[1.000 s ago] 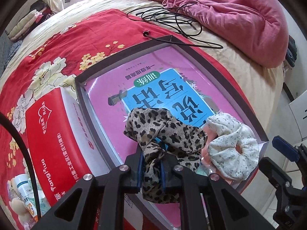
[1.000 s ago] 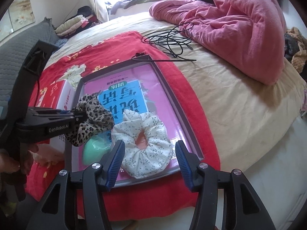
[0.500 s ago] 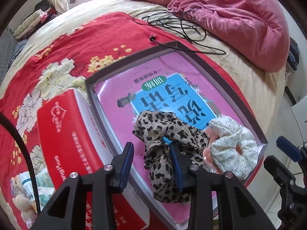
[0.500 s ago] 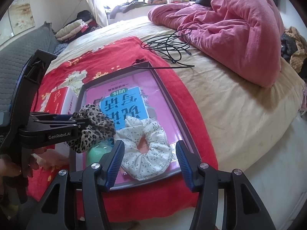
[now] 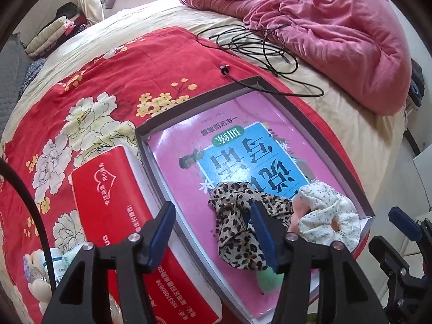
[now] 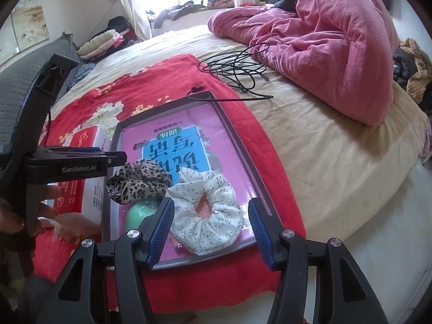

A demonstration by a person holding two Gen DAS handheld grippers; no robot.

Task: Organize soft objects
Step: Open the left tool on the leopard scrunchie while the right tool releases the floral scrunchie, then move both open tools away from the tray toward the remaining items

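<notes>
A leopard-print scrunchie lies in the shallow grey box on a pink book, and it also shows in the right wrist view. A white floral scrunchie lies beside it in the box's near corner. A green soft thing sits under the leopard scrunchie. My left gripper is open and empty, just above and left of the leopard scrunchie. My right gripper is open and empty, its fingers either side of the white scrunchie, above it.
A red tissue box lies left of the grey box on a red floral blanket. A coiled black cable and a pink duvet lie further back on the bed. Small bottles and a plush toy sit at the left.
My left gripper opened and let go of the leopard scrunchie, which now lies in the box. The left gripper drew back and to the left. The right gripper stayed open over the white scrunchie.
</notes>
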